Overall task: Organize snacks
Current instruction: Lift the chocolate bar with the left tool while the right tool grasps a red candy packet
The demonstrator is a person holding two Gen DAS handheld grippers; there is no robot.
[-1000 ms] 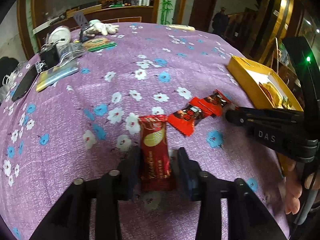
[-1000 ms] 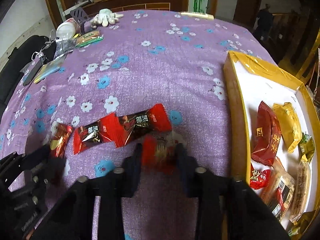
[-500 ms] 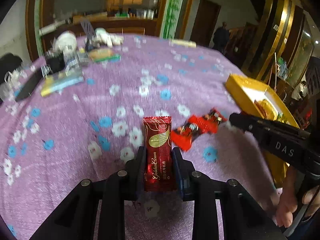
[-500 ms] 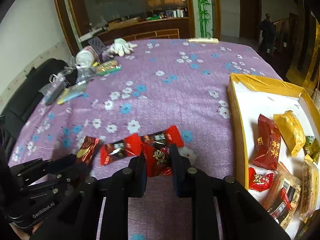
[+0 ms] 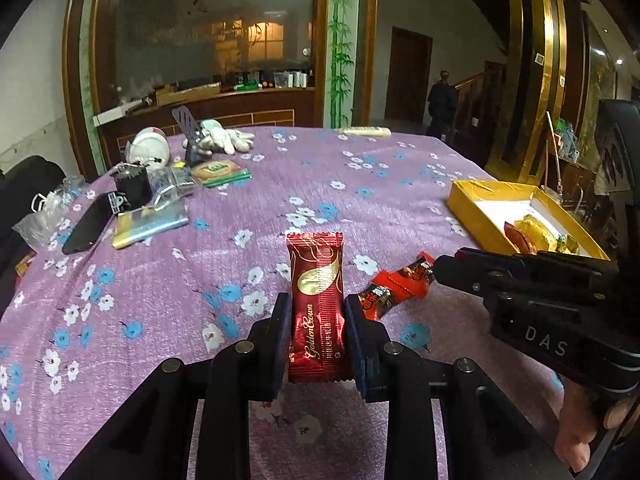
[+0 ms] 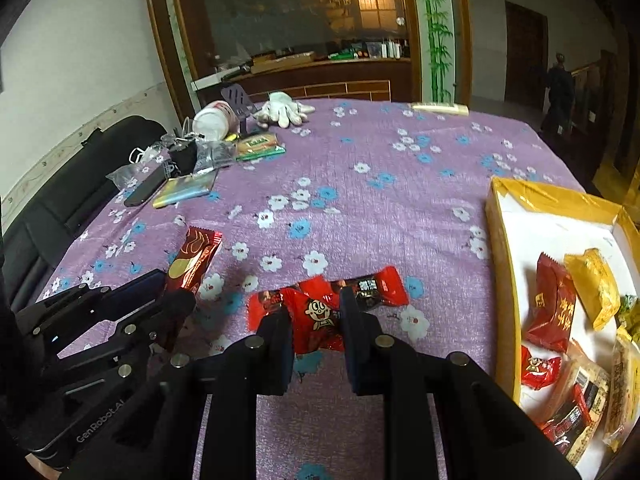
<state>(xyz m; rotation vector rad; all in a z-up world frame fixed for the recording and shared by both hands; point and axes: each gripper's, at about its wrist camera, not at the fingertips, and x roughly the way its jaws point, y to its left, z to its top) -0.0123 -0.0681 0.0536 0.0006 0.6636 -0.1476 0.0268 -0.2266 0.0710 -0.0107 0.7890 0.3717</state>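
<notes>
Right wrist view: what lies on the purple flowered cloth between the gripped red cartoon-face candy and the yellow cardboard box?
One red-and-black wrapped candy beside the red cartoon-face candy; then bare purple flowered cloth up to the yellow cardboard box, in the right wrist view.

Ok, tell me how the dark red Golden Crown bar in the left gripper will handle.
The bar probably stays fairly stiff: it stands straight above the left gripper without drooping. It looks light, a small single wrapped snack. The glossy foil wrapper may be slippery, so it could slide between the pads if swung fast toward the box.
</notes>
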